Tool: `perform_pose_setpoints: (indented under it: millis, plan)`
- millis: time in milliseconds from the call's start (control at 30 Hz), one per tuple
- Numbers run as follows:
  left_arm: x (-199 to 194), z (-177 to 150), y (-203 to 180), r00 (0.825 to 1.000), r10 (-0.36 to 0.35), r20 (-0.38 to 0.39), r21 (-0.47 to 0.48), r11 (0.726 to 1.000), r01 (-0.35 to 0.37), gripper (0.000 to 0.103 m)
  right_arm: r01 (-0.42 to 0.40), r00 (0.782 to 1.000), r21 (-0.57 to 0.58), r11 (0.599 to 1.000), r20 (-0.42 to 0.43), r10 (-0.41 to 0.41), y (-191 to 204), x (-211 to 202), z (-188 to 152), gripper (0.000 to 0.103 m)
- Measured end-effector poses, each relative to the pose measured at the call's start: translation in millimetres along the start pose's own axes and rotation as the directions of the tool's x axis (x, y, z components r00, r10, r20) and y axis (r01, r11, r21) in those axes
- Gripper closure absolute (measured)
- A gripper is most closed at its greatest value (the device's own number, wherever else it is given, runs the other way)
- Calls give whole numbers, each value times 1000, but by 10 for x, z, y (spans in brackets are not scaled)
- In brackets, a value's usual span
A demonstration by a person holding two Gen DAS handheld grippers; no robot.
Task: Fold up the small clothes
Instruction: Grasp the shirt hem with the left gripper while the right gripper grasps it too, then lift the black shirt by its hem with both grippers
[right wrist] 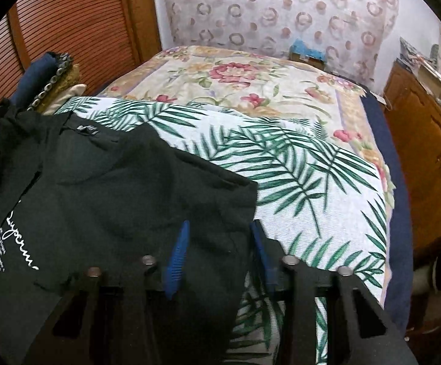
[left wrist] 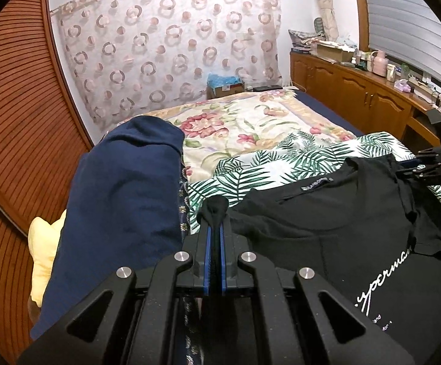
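**Inspector:** One garment on the bed: a black soft-knit T-shirt with white script lettering [left wrist: 342, 228]. Position?

**Assistant:** It lies front-up on a white cloth printed with green palm fronds [right wrist: 296, 176], which covers the near part of a cream floral quilt [left wrist: 238, 121]. In the left wrist view the neckline and its small woven label point away, toward the far end of the bed, so the long axis runs from the cameras outward.

**Inspector:** Left gripper [left wrist: 215, 213]?

**Assistant:** Clamped tight. A bunched nub of the black fabric stands out between the blue ribbed pads (the shoulder or sleeve corner, by the look of it).

**Inspector:** Right gripper [right wrist: 220, 231]?

**Assistant:** Its jaws stand apart over the shirt's other edge. Fabric lies between the blue pads, and no pinch shows.

**Inspector:** Surface of the shirt?

**Assistant:** Matte and creased, with soft folds below the collar. The lettering runs slanted in both views.

**Inspector:** Neighbours?

**Assistant:** A dark navy plain cloth heap [left wrist: 123, 213] lies just beside the left gripper, over something pale yellow [left wrist: 45, 252].
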State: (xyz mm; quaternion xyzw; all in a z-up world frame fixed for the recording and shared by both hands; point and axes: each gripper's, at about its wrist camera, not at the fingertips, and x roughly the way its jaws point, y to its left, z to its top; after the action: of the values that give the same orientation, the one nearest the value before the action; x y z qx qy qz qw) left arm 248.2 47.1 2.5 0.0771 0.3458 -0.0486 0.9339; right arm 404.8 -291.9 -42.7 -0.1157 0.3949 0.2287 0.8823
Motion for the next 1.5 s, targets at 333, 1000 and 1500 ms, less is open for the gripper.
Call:
perform_pose_setpoints:
  millis: [333,1000,1500]
  plan:
    - [-351,-128,-179,998,-33,57,16,999,33,98,26,987,-36,999,158,-20,222,-653,-68,97]
    - [-1375,-802,-107,982,-46,186,-56,997,57,98,70,942,-28,997,329,-57,686,-1924,-1050,97]
    - [-1902,-1651,16,983,-58,176,-161,983,87,98,-13,959,37,999,282,2,842,-2476,-1937,97]
